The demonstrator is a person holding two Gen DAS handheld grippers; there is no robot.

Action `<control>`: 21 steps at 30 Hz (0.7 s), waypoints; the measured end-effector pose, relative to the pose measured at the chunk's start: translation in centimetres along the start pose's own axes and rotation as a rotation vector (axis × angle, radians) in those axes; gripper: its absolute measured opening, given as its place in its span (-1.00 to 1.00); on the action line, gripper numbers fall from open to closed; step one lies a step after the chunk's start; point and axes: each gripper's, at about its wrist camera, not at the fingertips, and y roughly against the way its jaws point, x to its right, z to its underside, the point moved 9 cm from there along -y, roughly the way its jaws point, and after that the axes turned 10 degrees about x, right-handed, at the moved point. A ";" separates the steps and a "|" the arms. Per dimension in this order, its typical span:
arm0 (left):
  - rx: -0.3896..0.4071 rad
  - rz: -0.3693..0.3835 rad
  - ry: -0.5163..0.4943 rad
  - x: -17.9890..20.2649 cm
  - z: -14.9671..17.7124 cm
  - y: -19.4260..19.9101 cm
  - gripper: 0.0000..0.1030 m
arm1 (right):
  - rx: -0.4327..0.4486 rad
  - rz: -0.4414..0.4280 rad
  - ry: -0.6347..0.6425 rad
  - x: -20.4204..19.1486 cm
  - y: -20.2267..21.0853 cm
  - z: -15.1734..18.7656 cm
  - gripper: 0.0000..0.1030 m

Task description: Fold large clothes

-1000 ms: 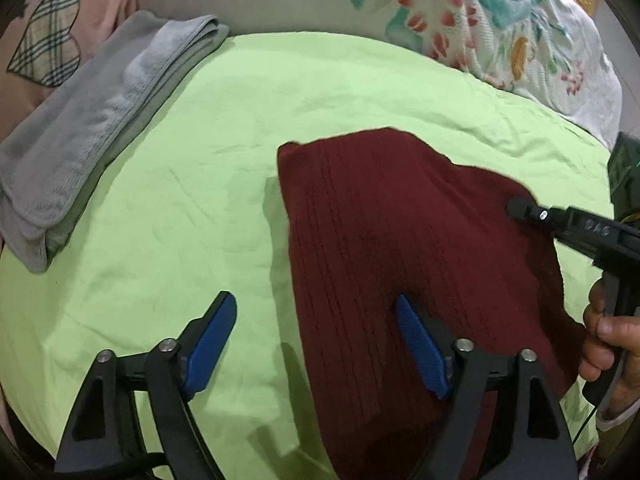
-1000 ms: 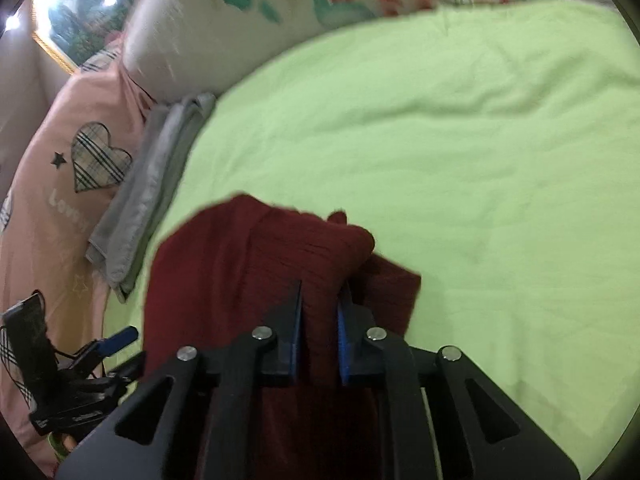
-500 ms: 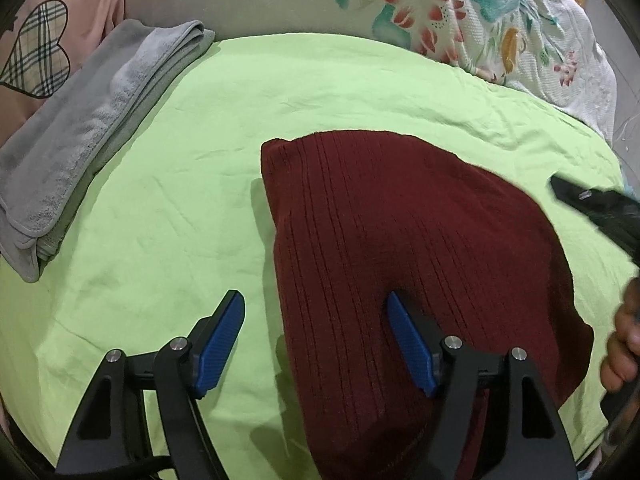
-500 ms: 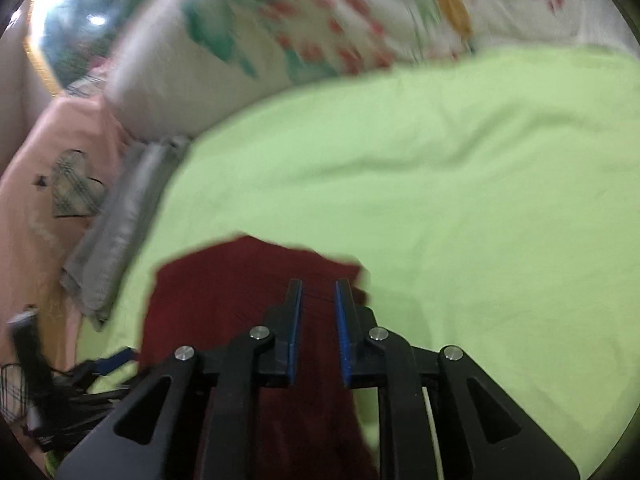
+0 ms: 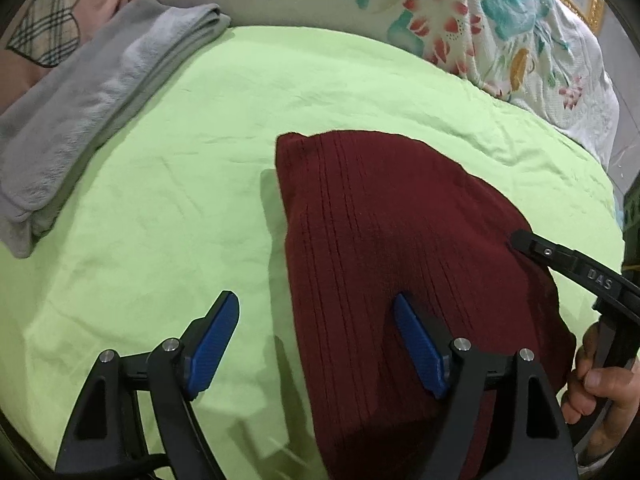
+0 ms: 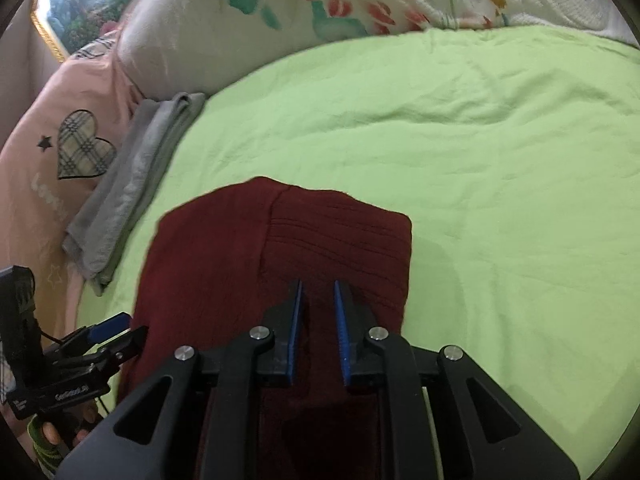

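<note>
A dark red ribbed garment (image 6: pixel 280 248) is seen folded on the green bedsheet (image 6: pixel 480 160), with the right gripper (image 6: pixel 318 292) held over it, narrowly parted and empty, and a grey folded towel (image 6: pixel 128 192) laid along the sheet's left edge.

I see a folded grey towel (image 5: pixel 92 108) at the green bed sheet's (image 5: pixel 192 208) edge; beside it lies a pink heart-patch pillow (image 6: pixel 68 136). A floral pillow (image 5: pixel 492 28) sits behind.
</note>
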 end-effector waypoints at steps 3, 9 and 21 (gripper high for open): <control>-0.002 -0.014 -0.011 0.1 0.5 1.8 0.52 | 0.012 -0.026 -0.014 -0.9 1.8 0.3 -0.65; 0.027 -0.027 -0.010 0.1 2.5 5.8 0.59 | 0.030 -0.067 0.024 -2.9 6.2 2.3 -0.29; -0.019 -0.083 -0.078 -0.5 9.6 9.1 0.64 | 0.003 -0.048 0.116 -4.0 13.0 9.9 0.09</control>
